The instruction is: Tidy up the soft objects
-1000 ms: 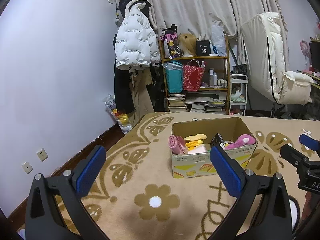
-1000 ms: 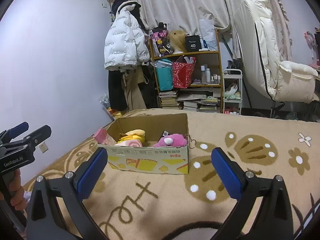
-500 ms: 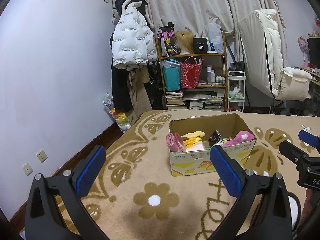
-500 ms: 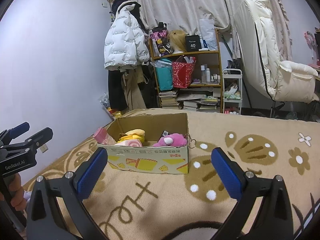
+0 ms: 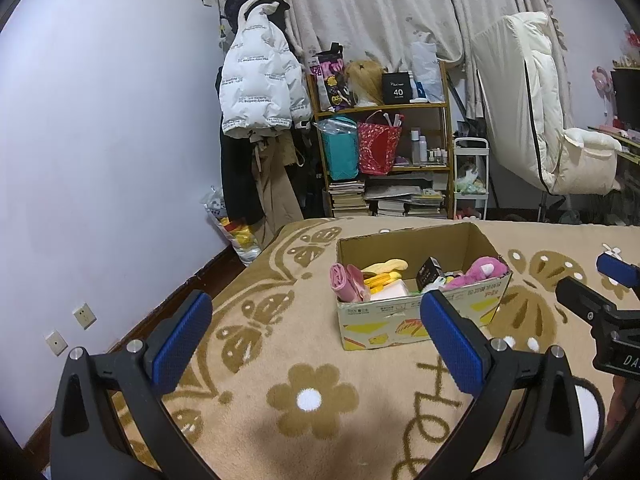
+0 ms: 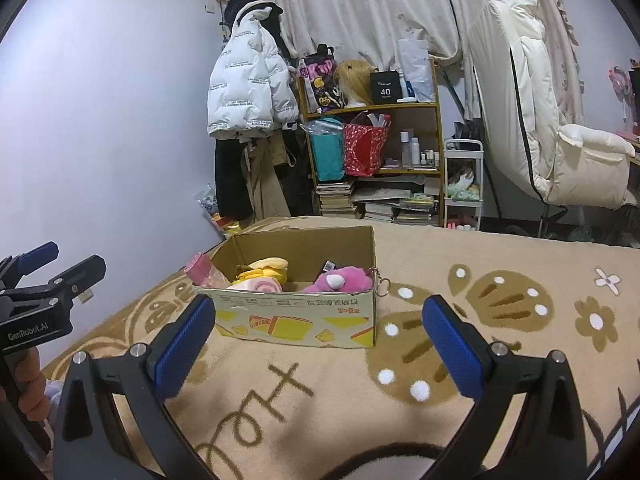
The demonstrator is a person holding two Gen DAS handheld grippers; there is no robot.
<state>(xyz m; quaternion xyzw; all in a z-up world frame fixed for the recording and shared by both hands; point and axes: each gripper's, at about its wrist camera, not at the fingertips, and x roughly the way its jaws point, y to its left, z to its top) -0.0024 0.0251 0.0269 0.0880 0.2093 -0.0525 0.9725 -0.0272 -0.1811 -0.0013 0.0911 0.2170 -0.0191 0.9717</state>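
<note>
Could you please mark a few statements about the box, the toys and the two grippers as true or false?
1. The cardboard box stands open on the patterned blanket. True.
2. The left gripper is clamped on the pink plush toy. False: its jaws are open and empty, and the toy lies inside the box.
3. The right gripper holds nothing. True.
4. The box is empty. False: it holds the pink plush, a yellow plush and other items.
5. A white puffer jacket hangs by the wall. True.
</note>
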